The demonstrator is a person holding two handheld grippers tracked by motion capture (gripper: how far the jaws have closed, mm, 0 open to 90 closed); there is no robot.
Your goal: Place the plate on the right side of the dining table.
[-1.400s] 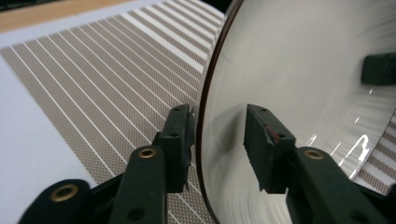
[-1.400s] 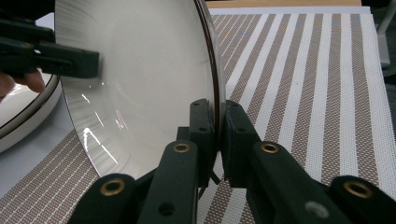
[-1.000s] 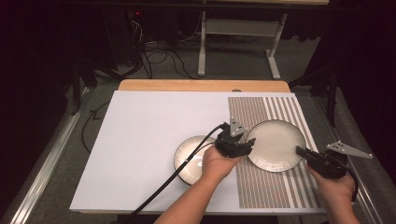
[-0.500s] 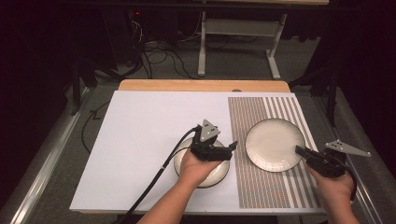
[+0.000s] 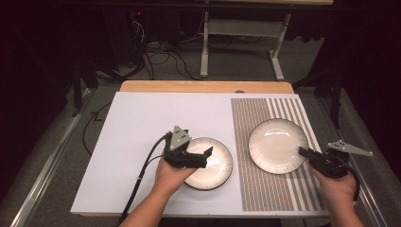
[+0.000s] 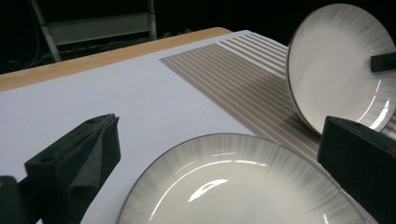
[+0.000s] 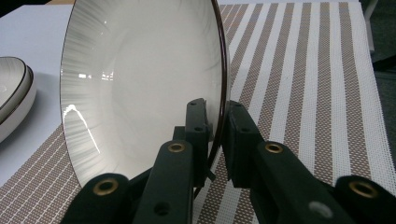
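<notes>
The white table (image 5: 142, 137) spreads under both tongs, with its wooden edge (image 5: 208, 86) far beyond them. On its right part lies the striped mat (image 5: 265, 189), which runs beneath the right tongs and lies just to the right of the left ones; the left gripper view shows the same mat (image 6: 219, 77) ahead and to the right of the black jaws.

Two pale plates with dark rims come next. One plate (image 5: 274, 144) is on the mat, straight ahead of the right tongs and well to the right of the left tongs; it is tilted, with its near edge lifted, as the left gripper view shows (image 6: 336, 70). The other plate (image 5: 217, 165) lies flat on the white table, directly under and just ahead of the left tongs, and it fills the space between their jaws in the left gripper view (image 6: 238, 186).

The left tongs (image 5: 201, 156) are spread wide and have just been opening; the flat plate sits below and between the jaws, and they do not press it. The right tongs (image 5: 305, 152) are pressed together on the rim of the tilted plate (image 7: 140, 84), one jaw inside the rim and one outside.
</notes>
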